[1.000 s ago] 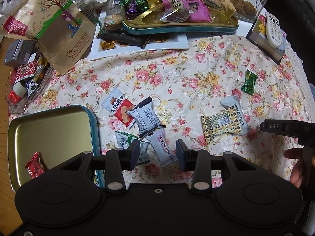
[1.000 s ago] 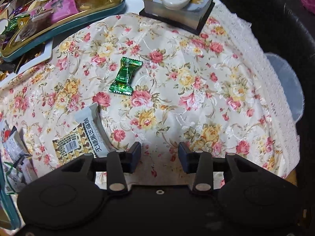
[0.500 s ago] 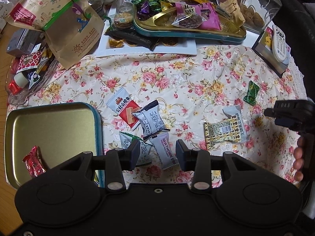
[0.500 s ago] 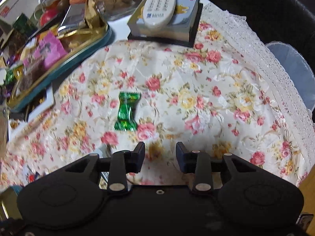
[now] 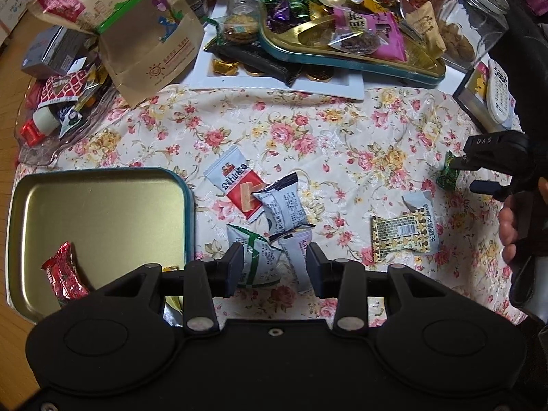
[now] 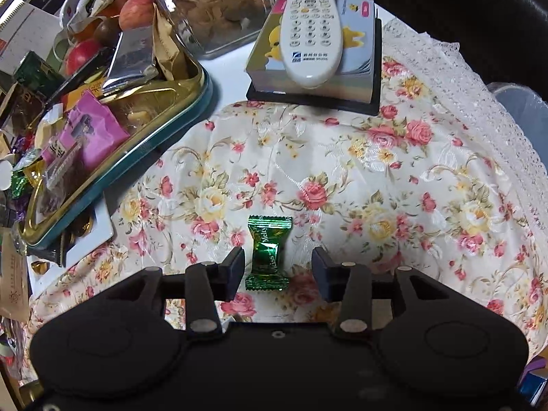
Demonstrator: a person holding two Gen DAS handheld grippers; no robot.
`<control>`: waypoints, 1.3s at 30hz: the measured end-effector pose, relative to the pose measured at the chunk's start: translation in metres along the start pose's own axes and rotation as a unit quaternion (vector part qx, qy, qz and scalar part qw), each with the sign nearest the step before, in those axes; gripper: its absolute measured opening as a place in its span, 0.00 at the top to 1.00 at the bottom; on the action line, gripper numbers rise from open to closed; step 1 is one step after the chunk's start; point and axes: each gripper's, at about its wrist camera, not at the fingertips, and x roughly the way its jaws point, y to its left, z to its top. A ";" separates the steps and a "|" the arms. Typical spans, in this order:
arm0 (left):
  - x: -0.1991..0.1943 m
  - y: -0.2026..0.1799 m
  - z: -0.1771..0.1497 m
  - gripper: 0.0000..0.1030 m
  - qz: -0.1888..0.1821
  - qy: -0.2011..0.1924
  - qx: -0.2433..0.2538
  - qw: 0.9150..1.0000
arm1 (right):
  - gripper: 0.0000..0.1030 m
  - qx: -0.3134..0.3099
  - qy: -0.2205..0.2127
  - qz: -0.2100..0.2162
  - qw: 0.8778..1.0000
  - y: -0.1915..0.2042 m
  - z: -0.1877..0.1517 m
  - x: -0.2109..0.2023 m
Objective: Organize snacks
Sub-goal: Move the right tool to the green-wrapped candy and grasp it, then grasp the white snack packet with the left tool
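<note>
My left gripper [image 5: 274,267] hangs open above a green-striped white packet [image 5: 253,257] and a grey hawthorn packet [image 5: 298,250] on the floral cloth. Just beyond lie a red-and-white packet [image 5: 236,185] and a grey packet [image 5: 282,209]; a yellow patterned packet [image 5: 400,229] lies further right. At the left, a gold tin tray [image 5: 102,212] holds a red candy [image 5: 63,277]. My right gripper [image 6: 277,270] straddles a green foil candy [image 6: 269,253]; its jaws are opening and the pads stand clear of the wrapper. A person's hand [image 5: 510,226] holds that gripper.
A teal-rimmed gold tray [image 5: 424,65] heaped with snacks stands at the back, next to a glass cookie jar [image 5: 472,17]. A white remote [image 6: 310,34] lies on a box. A brown paper bag [image 5: 144,34] leans at the back left. The lace table edge [image 6: 479,102] runs down the right.
My right gripper has swung over the cloth to the green candy, which now lies between its fingers. My left gripper has drifted slightly, bringing the two packets under its fingers.
</note>
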 end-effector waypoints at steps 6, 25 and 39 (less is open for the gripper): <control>-0.006 0.022 0.005 0.53 -0.018 -0.007 -0.028 0.999 | 0.56 -0.001 -0.004 -0.026 1.000 0.007 -0.002 0.017; 0.013 0.009 0.015 0.53 -0.030 -0.010 -0.050 0.998 | 0.80 -0.054 0.002 -0.014 0.998 0.012 -0.021 0.008; 0.066 -0.024 0.022 0.53 0.032 -0.010 -0.059 0.998 | 0.80 -0.056 0.000 0.032 0.998 -0.009 -0.041 -0.066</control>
